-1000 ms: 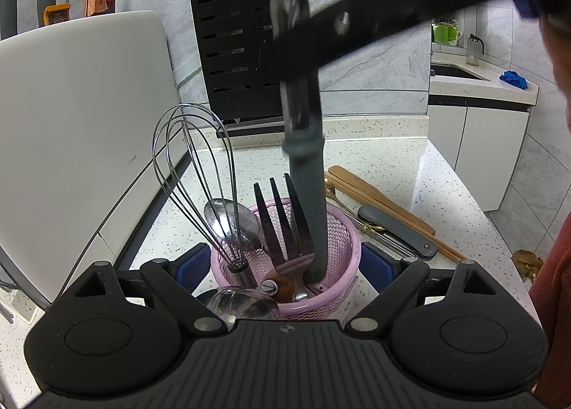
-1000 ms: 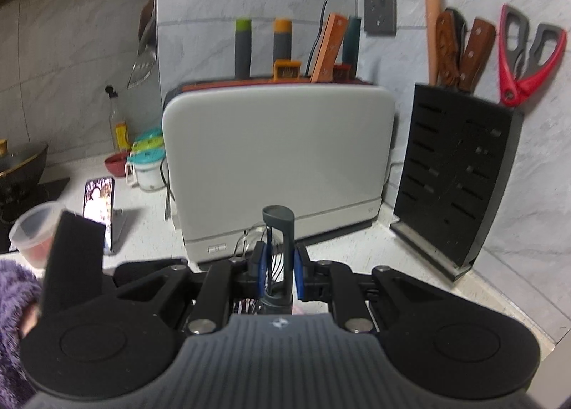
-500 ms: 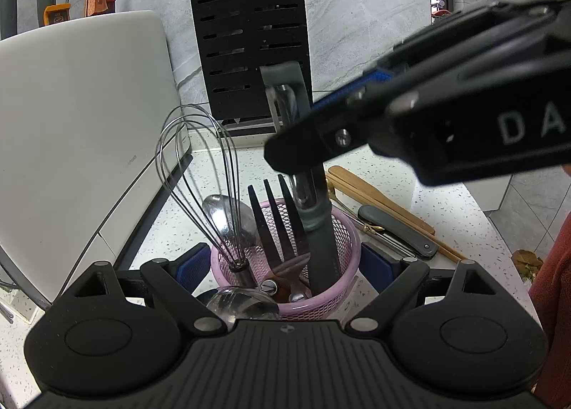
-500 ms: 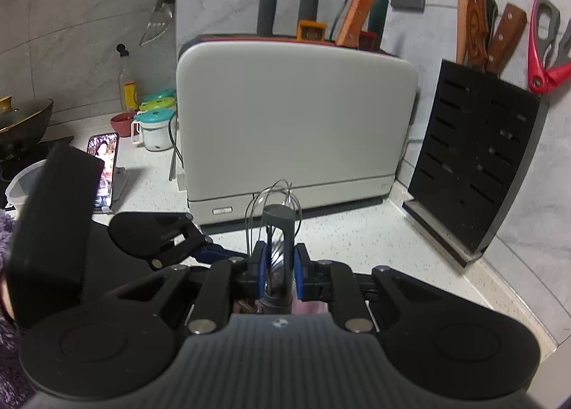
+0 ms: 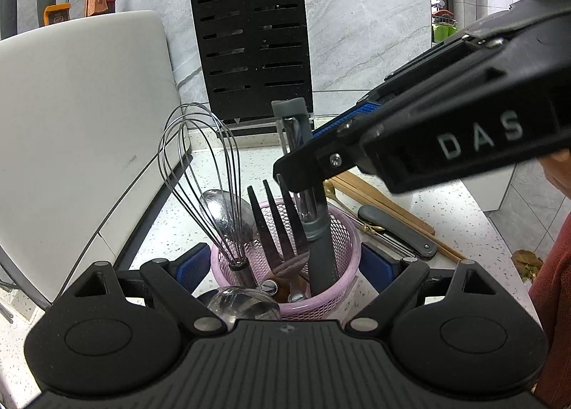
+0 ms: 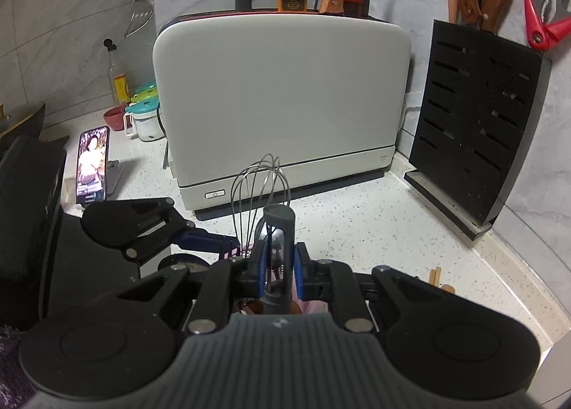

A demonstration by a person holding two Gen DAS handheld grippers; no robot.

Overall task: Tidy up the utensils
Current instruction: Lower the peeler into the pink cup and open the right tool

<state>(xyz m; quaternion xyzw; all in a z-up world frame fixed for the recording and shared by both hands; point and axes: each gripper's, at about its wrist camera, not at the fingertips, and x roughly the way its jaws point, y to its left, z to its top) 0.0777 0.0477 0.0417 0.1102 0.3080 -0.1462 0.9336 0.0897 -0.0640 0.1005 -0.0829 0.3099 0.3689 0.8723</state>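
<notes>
1. Above the pink basket, the right gripper has its blue-padded fingers closed narrow on the grey peeler, which stands upright with its handle down inside the basket.
2. Around the basket, the left gripper has its fingers spread wide, one on each side of the basket's wall; whether they touch it is unclear.
3. Inside the basket stand a whisk, a black fork and a spoon.
4. Right of the basket, wooden utensils lie on the tabletop.

I see my right gripper clamping the grey peeler. It stands in the pink basket between my left fingers
</notes>
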